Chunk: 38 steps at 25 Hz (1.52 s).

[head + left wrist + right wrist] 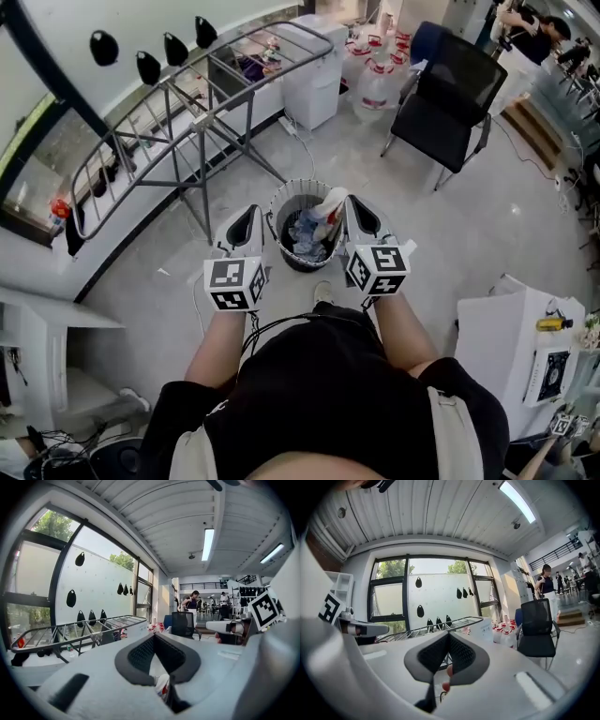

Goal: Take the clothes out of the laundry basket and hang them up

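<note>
left gripper: white two-jaw tool, black ribbed pads clenched tip to tip, nothing gripped. a scrap of white-and-red cloth shows through the gap beneath them.
right gripper: same make, pads pressed together, empty.
both hover at the rim of the round grey mesh laundry basket, with crumpled pale blue and white clothes inside.
a white garment fold rises beside the right tip, contact unclear.
grey metal drying rack beyond, its left end cut off.
</note>
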Motion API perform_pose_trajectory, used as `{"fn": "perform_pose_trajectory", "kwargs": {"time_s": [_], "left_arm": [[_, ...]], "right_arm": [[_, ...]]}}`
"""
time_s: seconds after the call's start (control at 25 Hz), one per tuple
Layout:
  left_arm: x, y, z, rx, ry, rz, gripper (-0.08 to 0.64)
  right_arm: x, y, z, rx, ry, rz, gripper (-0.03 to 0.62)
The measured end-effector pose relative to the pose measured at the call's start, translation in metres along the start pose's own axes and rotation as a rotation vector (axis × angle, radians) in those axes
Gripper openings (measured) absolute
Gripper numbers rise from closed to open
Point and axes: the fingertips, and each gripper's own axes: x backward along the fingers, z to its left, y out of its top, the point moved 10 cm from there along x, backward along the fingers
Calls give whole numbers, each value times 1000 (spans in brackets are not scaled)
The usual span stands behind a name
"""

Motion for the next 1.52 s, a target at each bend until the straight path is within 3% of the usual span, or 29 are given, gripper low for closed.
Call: {"fn": "perform_pose_trajectory", "kwargs": {"time_s": [0.36, 0.72, 0.92, 0.96, 1.0, 1.16, 1.52], "left_arm": [[-143, 27, 0, -20, 1, 34, 8], [-200, 20, 17, 13, 27, 79, 8], [-219, 11, 27, 15, 3, 109, -3], [-223, 7, 28, 7, -15, 127, 145], [-228, 2, 27, -5, -35, 153, 306], [-233, -20, 26, -48, -40, 226, 321], [-240, -58, 32, 11, -15, 306, 314]], "right_arm": [[-108, 14, -93, -26, 27, 43, 14], [-159, 6, -127, -30, 27, 99, 14], [-179, 0, -134, -18, 47, 139, 8], [-184, -4, -135, -11, 68, 159, 71], [-188, -7, -138, -3, 83, 183, 182], [-195, -28, -154, 60, 50, 271, 206], [-201, -77, -172, 168, 64, 432, 206]]}}
